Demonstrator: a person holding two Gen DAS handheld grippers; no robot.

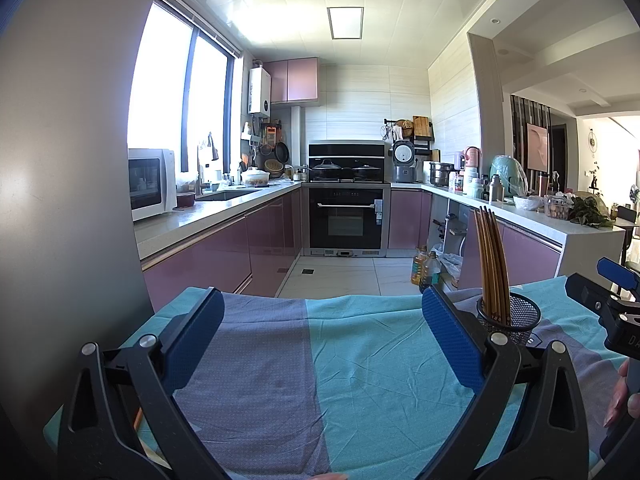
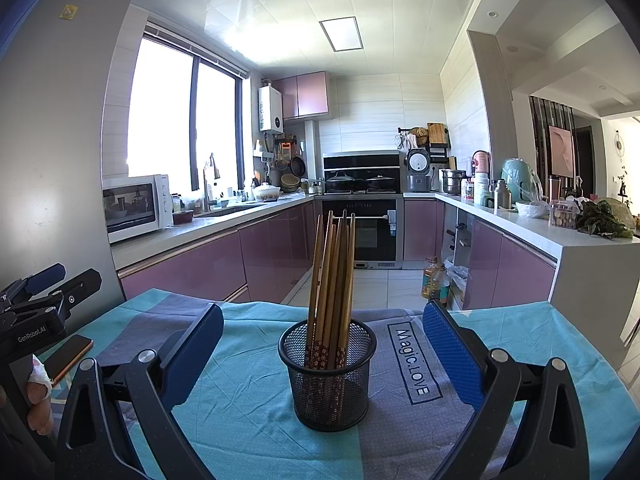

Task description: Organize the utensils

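A black mesh cup (image 2: 328, 376) stands upright on the teal and grey cloth (image 2: 240, 400) and holds several brown wooden chopsticks (image 2: 332, 276), tips down. My right gripper (image 2: 322, 340) is open, with the cup between its blue pads, not touching it. My left gripper (image 1: 322, 324) is open and empty over bare cloth (image 1: 320, 380); the cup (image 1: 510, 318) with the chopsticks (image 1: 492, 256) stands just right of its right pad. The right gripper shows at the right edge of the left wrist view (image 1: 604, 292), and the left gripper at the left edge of the right wrist view (image 2: 56, 280).
A phone (image 2: 66, 358) lies on the cloth at the left. Beyond the table's far edge is the kitchen floor (image 1: 340, 276), purple cabinets (image 1: 220, 256), an oven (image 1: 346, 216) and oil bottles (image 2: 436, 282). A grey wall panel (image 1: 68, 180) stands close at the left.
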